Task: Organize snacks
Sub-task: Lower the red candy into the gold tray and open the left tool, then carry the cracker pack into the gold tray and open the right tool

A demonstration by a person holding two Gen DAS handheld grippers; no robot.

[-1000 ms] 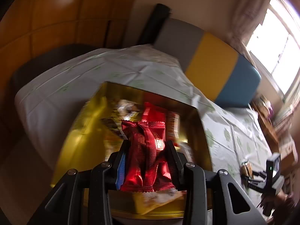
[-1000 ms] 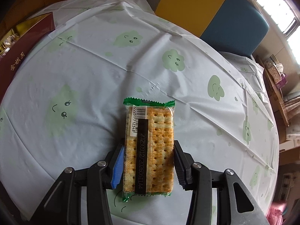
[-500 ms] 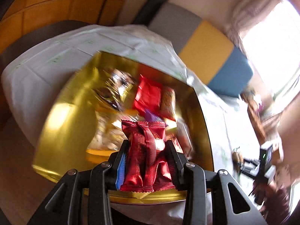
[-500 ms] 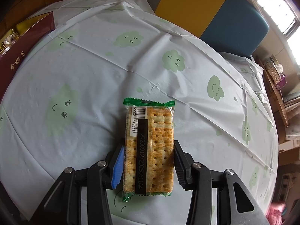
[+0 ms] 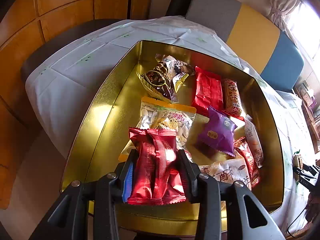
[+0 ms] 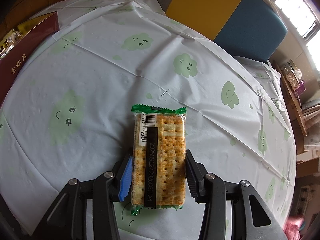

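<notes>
The desk (image 6: 100,76), draped in a pale cloth printed with green smiling clouds, filled most of the right wrist view, and everything else sat in relation to it. On its left part stood the gold box (image 5: 104,108), open, with a dark red outer wall (image 6: 30,44) bearing gold characters. Behind the desk a bench (image 6: 230,14) in grey, yellow and blue ran along under a bright window.

Inside the box lay several snacks: a clear pouch of pale nuts (image 5: 166,120) near the middle, a dark brown and gold bag (image 5: 162,78) beyond it toward the far wall, a flat red pack (image 5: 209,90) to the right of that, and a purple packet (image 5: 219,133) right of the nuts. More wrappers crowded the box's near right corner.

The left hand-held gripper (image 5: 157,168) hung over the near edge of the box, partly spread, its jaws pinching a shiny red packet (image 5: 157,164) by the sides, above the nuts pouch.

The right hand-held gripper (image 6: 159,172) sat low over the middle of the desk, well apart from the box. Its jaws, likewise partly spread, pressed on both long sides of a cracker pack (image 6: 159,154) with green sealed ends and a barcode facing up. Whether the pack rested on the cloth or was lifted just clear of it could not be told.
</notes>
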